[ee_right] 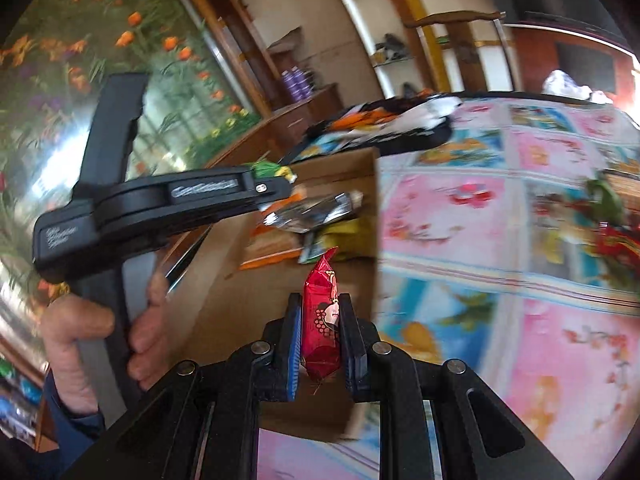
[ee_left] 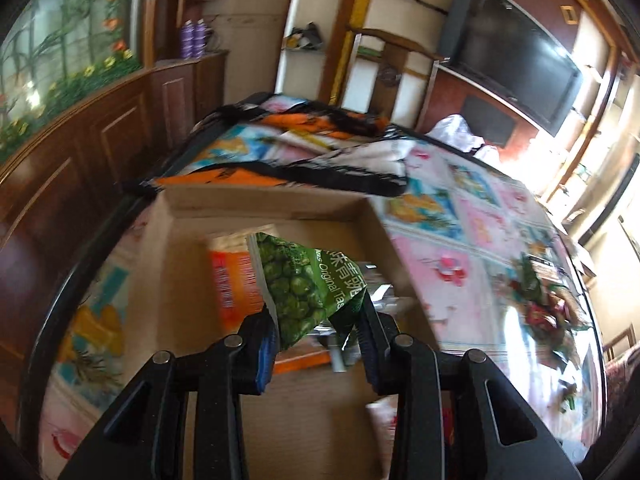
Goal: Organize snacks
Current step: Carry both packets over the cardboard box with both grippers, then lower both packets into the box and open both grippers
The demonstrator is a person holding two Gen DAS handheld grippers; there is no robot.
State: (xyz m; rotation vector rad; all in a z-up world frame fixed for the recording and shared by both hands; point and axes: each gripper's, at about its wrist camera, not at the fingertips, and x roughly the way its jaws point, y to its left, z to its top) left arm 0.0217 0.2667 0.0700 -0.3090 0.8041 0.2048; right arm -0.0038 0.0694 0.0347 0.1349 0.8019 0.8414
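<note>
Both wrist views, snacks carried to the box. We see the green pea snack packet (ee_left: pixel 310 286) pinched by its lower edge between the fingers of the left gripper (ee_left: pixel 316 334), whose jaws stand only narrowly apart, pressed onto the crumpled foil. The packet hangs over the open cardboard box (ee_left: pixel 264 206), which we read as the collecting place; held by one edge, it can probably drop clear of the walls once let go. Below it in the box lie an orange packet (ee_left: pixel 234 280) and a silvery wrapper (ee_right: pixel 310 214), so some sorting appears done already.

In the right wrist view the red wrapped candy (ee_right: pixel 322 312) stands upright between the blue pads (ee_right: pixel 295 344) of the right gripper (ee_right: pixel 322 344), jaws almost fully together and clamping its middle, its twisted top pointing up. It sits above the near corner of the same box, which suggests, in our judgement, that both pieces are bound for it. The person's hand (ee_right: pixel 84 344) grips the handle of the left gripper at the left of this view.

Around the box spreads the glass-topped table (ee_left: pixel 460 216) with its flowered pink and blue cloth; more loose snacks (ee_left: pixel 540 300) lie in a pile towards the far right, still to be gathered. A striped orange and black cloth (ee_left: pixel 288 168) lies just behind the box. Motion blur hides finer print
</note>
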